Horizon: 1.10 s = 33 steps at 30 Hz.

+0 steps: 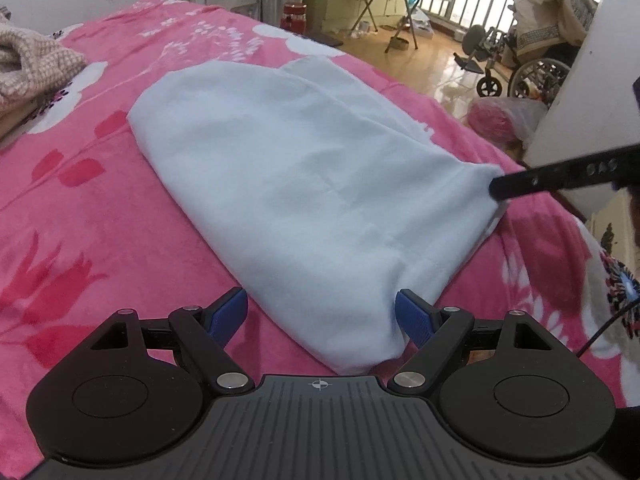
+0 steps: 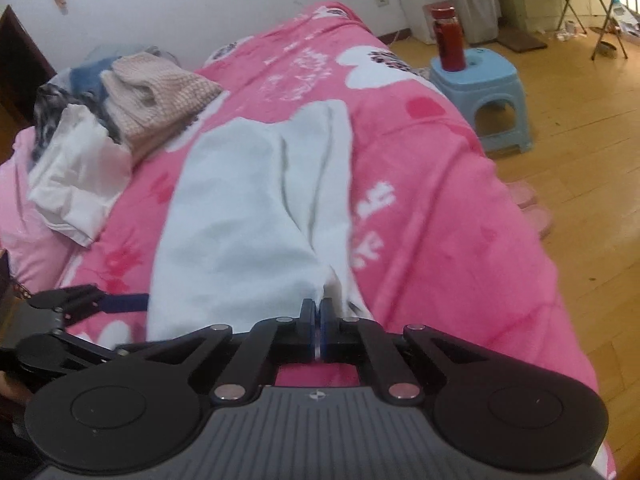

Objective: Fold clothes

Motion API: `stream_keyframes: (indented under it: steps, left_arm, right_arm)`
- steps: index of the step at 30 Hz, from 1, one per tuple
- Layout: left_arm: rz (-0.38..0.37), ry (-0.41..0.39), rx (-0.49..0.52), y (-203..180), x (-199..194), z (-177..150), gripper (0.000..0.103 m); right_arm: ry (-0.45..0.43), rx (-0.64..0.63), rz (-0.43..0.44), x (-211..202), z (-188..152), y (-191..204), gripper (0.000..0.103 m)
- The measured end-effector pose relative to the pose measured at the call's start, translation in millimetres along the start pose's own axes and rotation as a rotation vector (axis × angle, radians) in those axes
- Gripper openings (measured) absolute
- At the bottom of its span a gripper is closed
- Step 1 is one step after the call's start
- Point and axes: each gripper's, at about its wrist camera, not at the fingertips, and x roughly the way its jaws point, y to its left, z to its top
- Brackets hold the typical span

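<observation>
Your left gripper (image 1: 320,312) stands wide open over the near end of the cloth (image 1: 304,184), a pale blue-white garment spread lengthways on the pink bed (image 1: 100,208). Its blue pads (image 1: 230,310) sit to either side of the cloth's near corner; the right pad looks to be just touching the fabric's edge, the left one is clear of it over the blanket, and nothing is pinched between them.

Your right gripper (image 2: 319,326) has its jaws closed together on a thin fold of the cloth at its near edge. In the right wrist view the fabric bunches into a small peak just in front of the pads and two creases run away from it up the garment. From the left wrist view you see one black finger of that gripper reaching in from the right and meeting the cloth's right corner, which is lifted a little off the blanket there.

Beyond the cloth, toward the head of the bed, lies a pile of clothes (image 2: 132,108): a beige knit on top, a white piece in front of it. On the floor beside the bed stands a blue stool (image 2: 488,92) with a red bottle (image 2: 449,36) on it.
</observation>
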Motion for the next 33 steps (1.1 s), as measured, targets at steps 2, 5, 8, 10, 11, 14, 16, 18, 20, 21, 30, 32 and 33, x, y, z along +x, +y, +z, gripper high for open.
stream_keyframes:
  steps: [2, 5, 8, 10, 11, 14, 16, 18, 20, 21, 30, 32, 33]
  left_arm:
    - [-0.007, -0.012, -0.008, 1, -2, 1, 0.082]
    - [-0.004, 0.014, -0.011, 0, 3, 1, 0.083]
    - [0.012, 0.047, 0.006, -3, 13, -2, 0.083]
    - [0.014, 0.055, 0.000, -2, 16, -4, 0.083]
    - [0.012, 0.058, -0.008, -1, 16, -3, 0.083]
    - [0.008, 0.060, -0.027, 2, 16, -3, 0.083]
    - [0.008, 0.060, -0.029, 2, 16, -3, 0.083]
    - [0.008, 0.061, -0.028, 1, 16, -4, 0.083]
    - [0.008, 0.061, -0.026, 0, 16, -4, 0.083]
    - [0.009, 0.062, -0.025, 0, 16, -4, 0.083]
    - [0.010, 0.063, -0.043, 2, 14, -7, 0.084]
    - [0.009, 0.059, -0.046, 3, 14, -7, 0.084]
    - [0.008, 0.057, -0.048, 3, 13, -7, 0.084]
  right_arm:
    - [-0.006, -0.008, -0.011, -1, -2, -1, 0.002]
    - [0.021, -0.003, -0.025, 6, -6, -6, 0.002]
    - [0.046, 0.045, -0.033, 12, -9, -14, 0.003]
    - [0.046, 0.071, -0.037, 9, -9, -16, 0.006]
    - [0.042, 0.067, -0.052, 6, -8, -15, 0.010]
    - [0.013, 0.045, -0.102, -6, -3, -11, 0.023]
    - [-0.038, 0.013, -0.122, -20, 3, -6, 0.023]
    - [-0.088, -0.027, -0.117, -29, 8, 2, 0.023]
    - [-0.115, -0.087, -0.086, -31, 10, 14, 0.022]
    - [-0.115, -0.119, -0.067, -28, 10, 21, 0.022]
    - [0.014, -0.178, -0.083, 34, -9, 28, 0.011]
    - [0.020, -0.177, -0.091, 40, -13, 24, 0.008]
    - [0.018, -0.171, -0.088, 39, -14, 23, 0.008]
